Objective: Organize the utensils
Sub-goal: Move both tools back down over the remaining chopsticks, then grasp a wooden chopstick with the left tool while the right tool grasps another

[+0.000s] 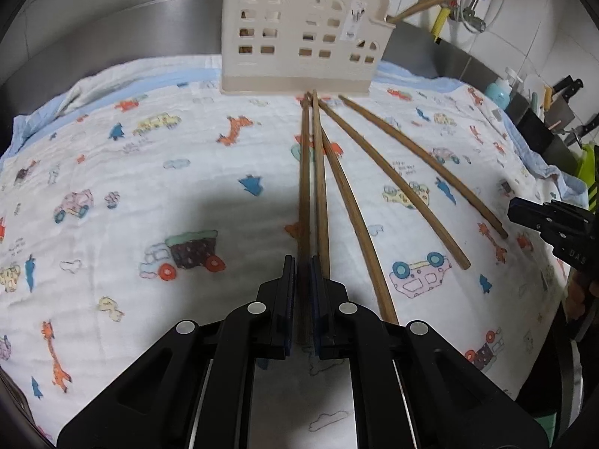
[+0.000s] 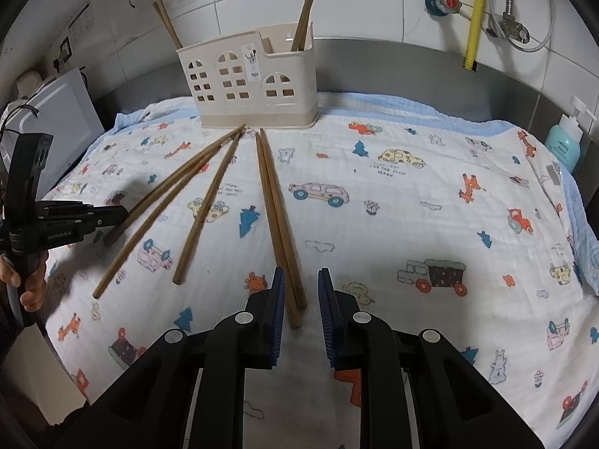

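Chopsticks are the job here, and one chopstick [image 1: 304,202] is pinched at its near end between the left gripper [image 1: 303,299] jaws, which are pressed almost together on it; its far tip reaches toward the foot of the cream holder [image 1: 299,37]. The right gripper [image 2: 301,307] has its jaws spread a little, with nothing pinched: the near ends of a pair of chopsticks [image 2: 275,205] lie on the cloth beneath the gap.

Four more chopsticks are loose on the printed cloth [image 2: 411,224] that covers the tabletop, all fanning out from the holder's base. The step in hand looks like the pick-up of one stick by the left side. Next it would need to be lifted, tipped upright and lowered into a compartment without knocking the holder over.

The right wrist view shows what the left does not: sticks already standing in the holder, two [image 2: 166,22] at the left end and several [image 2: 305,7] in the right compartment. The left wrist view alone shows the pinch up close.
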{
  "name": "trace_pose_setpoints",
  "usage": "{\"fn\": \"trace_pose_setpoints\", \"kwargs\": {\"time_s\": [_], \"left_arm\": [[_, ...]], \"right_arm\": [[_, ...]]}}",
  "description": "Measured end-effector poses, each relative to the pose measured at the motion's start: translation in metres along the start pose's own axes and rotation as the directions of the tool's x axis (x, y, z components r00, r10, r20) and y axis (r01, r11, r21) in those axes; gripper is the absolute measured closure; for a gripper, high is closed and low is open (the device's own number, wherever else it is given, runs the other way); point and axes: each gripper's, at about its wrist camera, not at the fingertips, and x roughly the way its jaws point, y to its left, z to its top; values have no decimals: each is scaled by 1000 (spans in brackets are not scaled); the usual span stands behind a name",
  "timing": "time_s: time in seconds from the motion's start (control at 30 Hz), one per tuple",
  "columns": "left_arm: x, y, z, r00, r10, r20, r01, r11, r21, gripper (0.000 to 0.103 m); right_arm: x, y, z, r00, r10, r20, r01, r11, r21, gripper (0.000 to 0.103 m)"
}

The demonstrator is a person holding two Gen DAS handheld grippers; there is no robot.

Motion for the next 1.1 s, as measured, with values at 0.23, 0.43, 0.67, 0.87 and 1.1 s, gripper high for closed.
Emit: {"fn": "trace_pose_setpoints", "kwargs": {"time_s": [0.23, 0.43, 0.67, 0.87, 1.1], "left_arm": [[-2, 3, -1, 1000, 2, -4, -2, 1000, -6, 95], [-3, 6, -3, 1000, 4, -4, -4, 1000, -10, 95], [-3, 3, -4, 1000, 14, -1, -14, 1000, -10, 95], [-3, 2, -5, 1000, 1, 7, -1, 1000, -12, 95], [-2, 3, -4, 1000, -14, 8, 15, 1000, -16, 95]], "right_arm": [[12, -3, -2, 999, -7, -36, 6, 1000, -14, 86], [20, -4, 0, 998, -4, -55, 2, 999, -42, 87], [30, 7, 2, 997, -38, -62, 30, 991, -130, 89], [29, 5, -1, 999, -31, -45, 24, 990, -141, 90], [28, 9, -3, 998, -52, -22, 48, 987, -154, 95]]}}
